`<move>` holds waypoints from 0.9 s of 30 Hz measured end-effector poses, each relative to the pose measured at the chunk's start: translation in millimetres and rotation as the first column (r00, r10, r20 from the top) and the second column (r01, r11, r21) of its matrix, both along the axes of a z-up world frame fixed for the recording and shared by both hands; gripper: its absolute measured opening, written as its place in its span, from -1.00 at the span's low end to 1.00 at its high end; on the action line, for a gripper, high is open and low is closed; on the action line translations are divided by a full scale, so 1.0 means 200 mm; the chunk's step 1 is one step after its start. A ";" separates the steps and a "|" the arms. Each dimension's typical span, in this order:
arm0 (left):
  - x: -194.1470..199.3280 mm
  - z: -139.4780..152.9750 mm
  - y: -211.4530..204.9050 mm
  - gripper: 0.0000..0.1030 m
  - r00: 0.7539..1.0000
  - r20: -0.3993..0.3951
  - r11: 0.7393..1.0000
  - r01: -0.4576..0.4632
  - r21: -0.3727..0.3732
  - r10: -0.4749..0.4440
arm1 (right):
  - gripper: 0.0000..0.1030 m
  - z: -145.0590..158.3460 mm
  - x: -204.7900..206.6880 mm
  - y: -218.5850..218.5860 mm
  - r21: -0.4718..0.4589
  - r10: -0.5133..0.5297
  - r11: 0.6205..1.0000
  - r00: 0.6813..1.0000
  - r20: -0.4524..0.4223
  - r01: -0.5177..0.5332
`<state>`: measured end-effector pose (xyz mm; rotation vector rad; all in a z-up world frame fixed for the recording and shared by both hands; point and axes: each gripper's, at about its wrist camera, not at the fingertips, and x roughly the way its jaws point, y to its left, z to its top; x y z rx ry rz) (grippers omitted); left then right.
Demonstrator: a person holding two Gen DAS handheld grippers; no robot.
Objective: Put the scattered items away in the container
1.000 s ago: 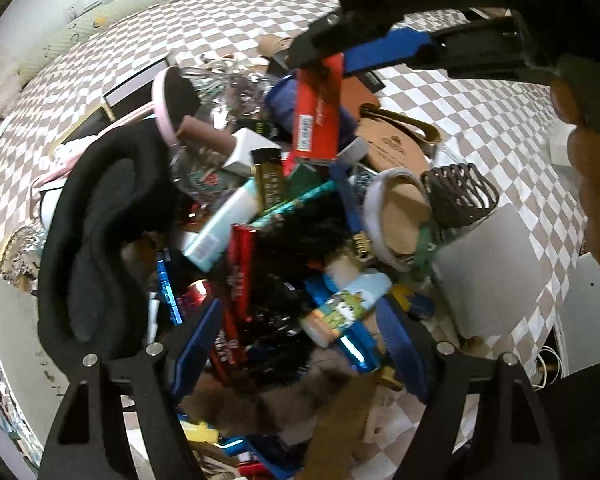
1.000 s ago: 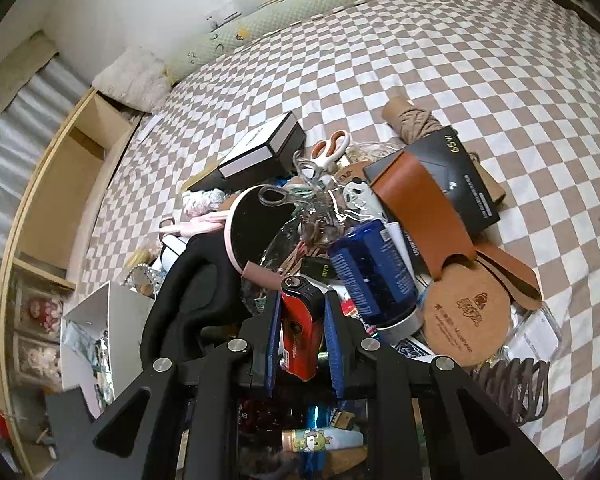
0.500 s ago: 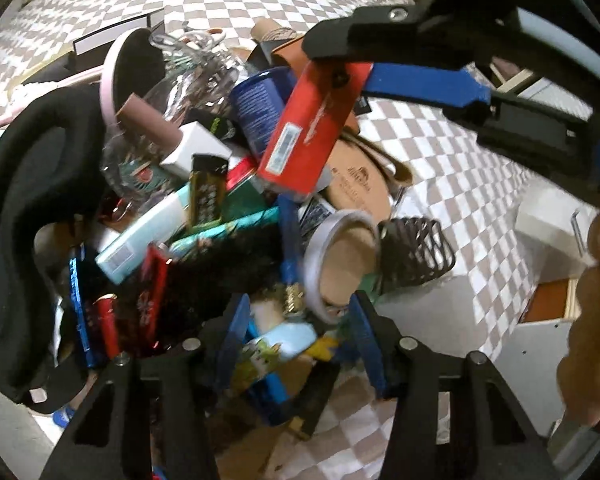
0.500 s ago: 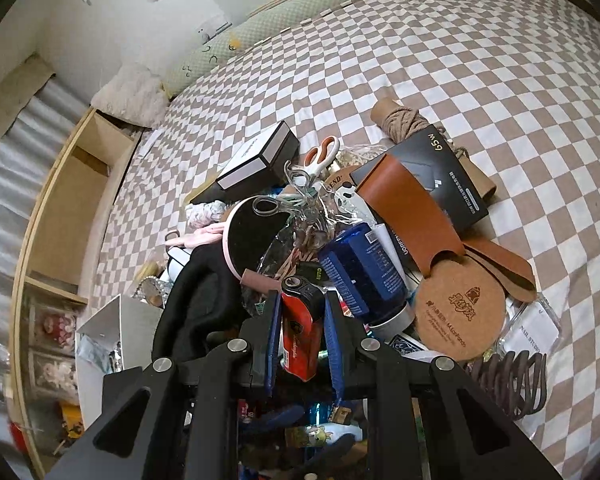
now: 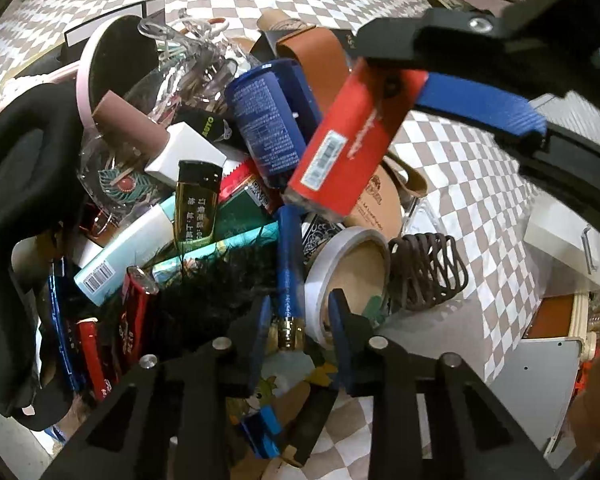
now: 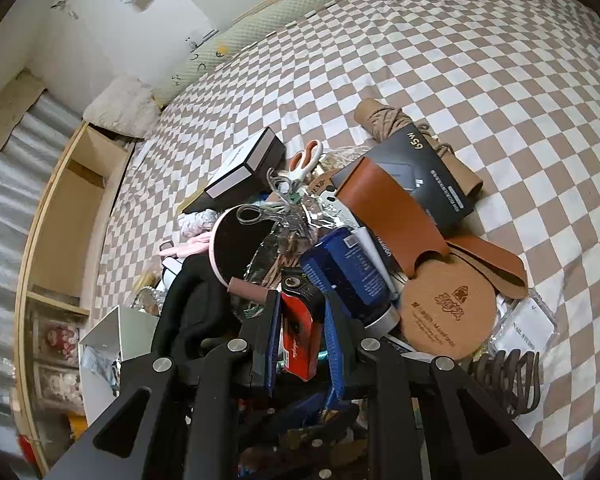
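Can (image 6: 342, 270) right of mirror (image 6: 236, 246), coaster (image 6: 446, 314) right of can, scissors (image 6: 302, 164) behind, all heaped on bed (image 6: 460, 60).

Evenly lit, soft shadows; strong fisheye bending and dark vignetting at corners; slight motion blur lower left.

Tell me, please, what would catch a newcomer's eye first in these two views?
Probably the red lighter, lifted above the clutter between the right gripper pads. Beneath it a dense heap of small items covers the checkered bedspread, with a blue can and a round cork coaster near the middle. At the heap's near edge, the left gripper has just been closing around a blue pen.
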<state>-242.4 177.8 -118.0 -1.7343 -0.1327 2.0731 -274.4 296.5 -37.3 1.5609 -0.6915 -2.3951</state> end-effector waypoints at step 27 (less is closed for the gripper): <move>0.04 0.20 -0.29 -0.79 0.993 -0.089 0.996 -0.077 0.042 0.080 | -0.58 0.03 0.03 -0.04 -0.011 0.008 1.000 1.000 -0.011 -0.008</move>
